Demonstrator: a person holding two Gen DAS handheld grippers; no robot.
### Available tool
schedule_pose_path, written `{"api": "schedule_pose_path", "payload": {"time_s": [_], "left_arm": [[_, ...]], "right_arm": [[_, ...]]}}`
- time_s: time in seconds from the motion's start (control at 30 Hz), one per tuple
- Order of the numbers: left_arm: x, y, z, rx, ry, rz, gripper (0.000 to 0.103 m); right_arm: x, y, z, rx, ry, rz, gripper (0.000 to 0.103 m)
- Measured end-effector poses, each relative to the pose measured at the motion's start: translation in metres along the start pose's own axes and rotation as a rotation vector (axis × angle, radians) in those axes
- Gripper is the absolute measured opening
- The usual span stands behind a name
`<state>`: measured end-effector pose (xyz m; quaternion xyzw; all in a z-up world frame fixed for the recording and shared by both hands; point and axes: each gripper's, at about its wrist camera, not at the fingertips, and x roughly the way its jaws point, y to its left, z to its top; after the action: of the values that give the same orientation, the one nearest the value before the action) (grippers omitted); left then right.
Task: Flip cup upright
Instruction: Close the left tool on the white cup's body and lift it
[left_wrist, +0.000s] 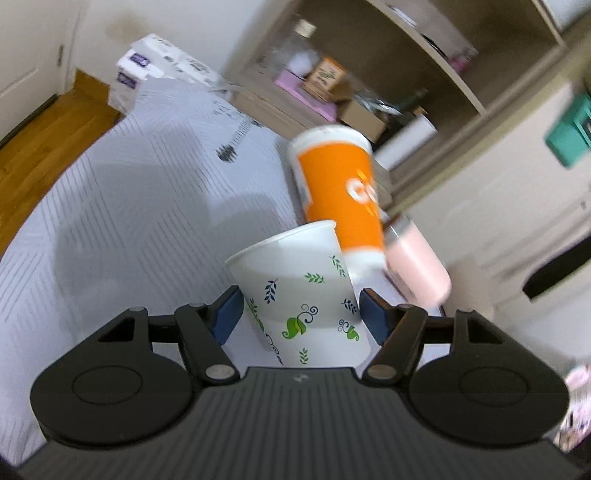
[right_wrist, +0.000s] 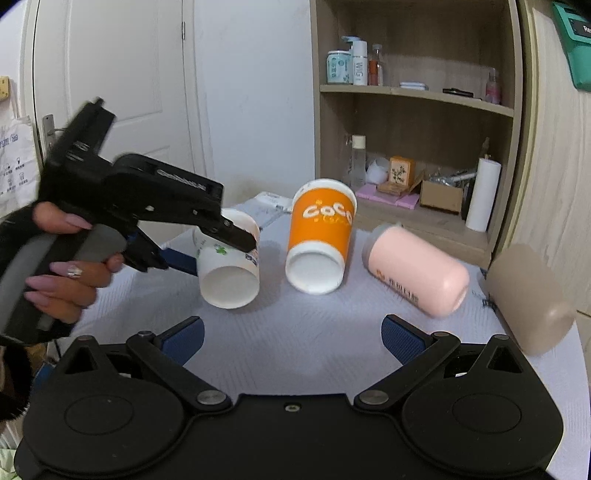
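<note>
A white paper cup with green and blue leaf prints (left_wrist: 306, 295) sits between the blue pads of my left gripper (left_wrist: 301, 312), which is shut on it. In the right wrist view the same cup (right_wrist: 229, 266) is lifted and tilted, its bottom facing the camera, with the left gripper (right_wrist: 221, 243) clamped across it. An orange paper cup (right_wrist: 319, 236) lies tilted on the white cloth (right_wrist: 295, 332) beside it and also shows in the left wrist view (left_wrist: 340, 199). My right gripper (right_wrist: 291, 339) is open and empty, low over the cloth in front of the cups.
A pink bottle (right_wrist: 417, 269) lies on its side right of the orange cup. A beige cylinder (right_wrist: 528, 299) lies at the table's right edge. A wooden shelf unit (right_wrist: 413, 110) with bottles and boxes stands behind. A white door (right_wrist: 110, 92) is at the left.
</note>
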<state>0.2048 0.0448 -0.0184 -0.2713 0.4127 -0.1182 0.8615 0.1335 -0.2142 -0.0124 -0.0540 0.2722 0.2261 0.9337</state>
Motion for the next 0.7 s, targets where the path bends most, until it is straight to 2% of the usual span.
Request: {"api": "schedule_pose_path", "payload": {"time_s": [0.4,0.7], "left_arm": [[-0.026,-0.049,-0.057,0.193,0.093,-0.086,0.068],[0.002,-0.074,-0.076,0.236,0.178,-0.107,0.068]], "right_arm": [[-0.03,-0.006,-0.038,0.051,0.052,-0.022,0.103],[-0.045,-0.01,-0.053,0.066,0.064,0.035,0.103]]}}
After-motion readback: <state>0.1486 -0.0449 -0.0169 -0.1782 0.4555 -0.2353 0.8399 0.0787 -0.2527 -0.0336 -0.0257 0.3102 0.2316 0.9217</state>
